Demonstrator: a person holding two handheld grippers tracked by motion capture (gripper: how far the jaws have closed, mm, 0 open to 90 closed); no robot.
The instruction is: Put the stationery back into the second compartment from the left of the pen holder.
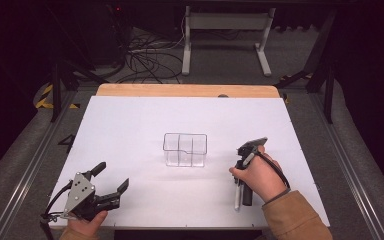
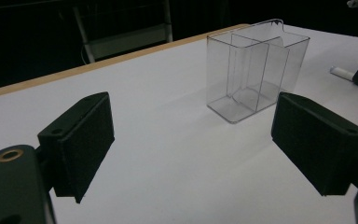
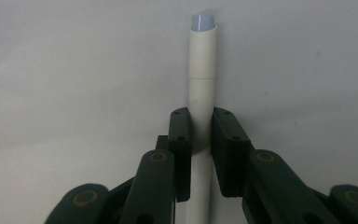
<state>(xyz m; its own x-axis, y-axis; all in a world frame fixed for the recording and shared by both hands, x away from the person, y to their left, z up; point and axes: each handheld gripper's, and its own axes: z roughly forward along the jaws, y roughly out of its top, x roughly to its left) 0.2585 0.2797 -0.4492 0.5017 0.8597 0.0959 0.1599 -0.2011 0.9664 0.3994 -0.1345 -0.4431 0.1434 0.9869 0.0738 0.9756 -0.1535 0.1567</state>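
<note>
We've got the right gripper w/ jaws pinched on the white pen lying on the bench, prob. to drop it in the clear box, while the left gripper waits w/ jaws wide apart, nothing in them.

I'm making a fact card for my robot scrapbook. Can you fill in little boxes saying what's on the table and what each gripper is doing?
Table: white table top
Middle: clear plastic box, divided into compartments, nothing visible inside
Pen: white marker lying flat on the table
Right gripper: jaws closed around the marker
Left gripper: jaws wide open, holding nothing, near the table's front left edge
</note>
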